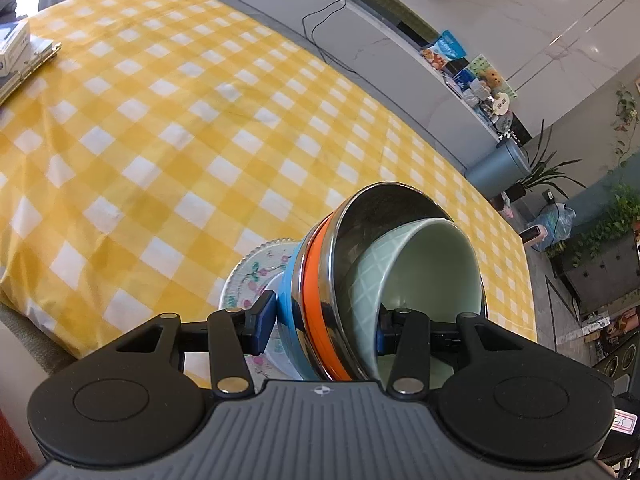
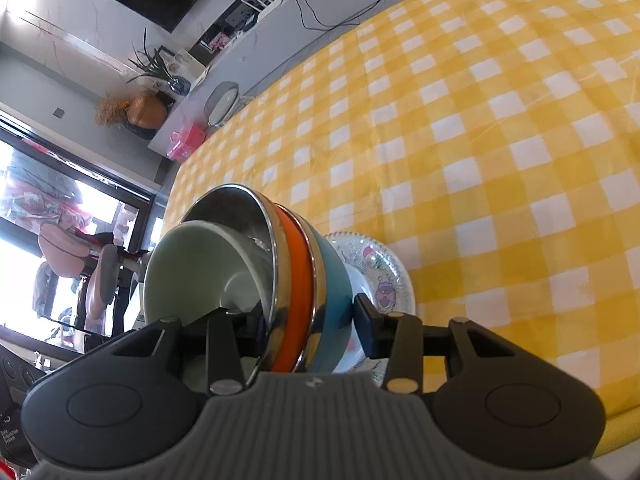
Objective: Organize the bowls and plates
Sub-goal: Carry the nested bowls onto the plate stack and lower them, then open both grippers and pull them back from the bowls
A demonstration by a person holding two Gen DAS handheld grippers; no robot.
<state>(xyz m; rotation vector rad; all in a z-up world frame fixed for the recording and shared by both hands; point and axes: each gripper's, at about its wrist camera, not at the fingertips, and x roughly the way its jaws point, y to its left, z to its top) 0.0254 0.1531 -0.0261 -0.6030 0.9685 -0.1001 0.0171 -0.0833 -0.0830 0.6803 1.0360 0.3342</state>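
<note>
Above near edge of checked tablecloth point(image 1: 160, 128), you hold nested stack: green bowl point(image 1: 432, 264) inside steel bowls, floral plate point(image 1: 256, 276) beneath. Left gripper point(image 1: 324, 328) and right gripper point(image 2: 300, 320) each part-open, clamped across stack. Stacking looks done; set-down left.

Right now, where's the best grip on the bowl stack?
On the nested rims, from opposite sides, as both grippers have it: left gripper and right gripper each straddle the bowl stack wall, one finger inside, one outside. The layered rims give a firm edge.

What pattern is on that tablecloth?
Yellow and white checks on the tablecloth, clearest in the left wrist view.
</note>
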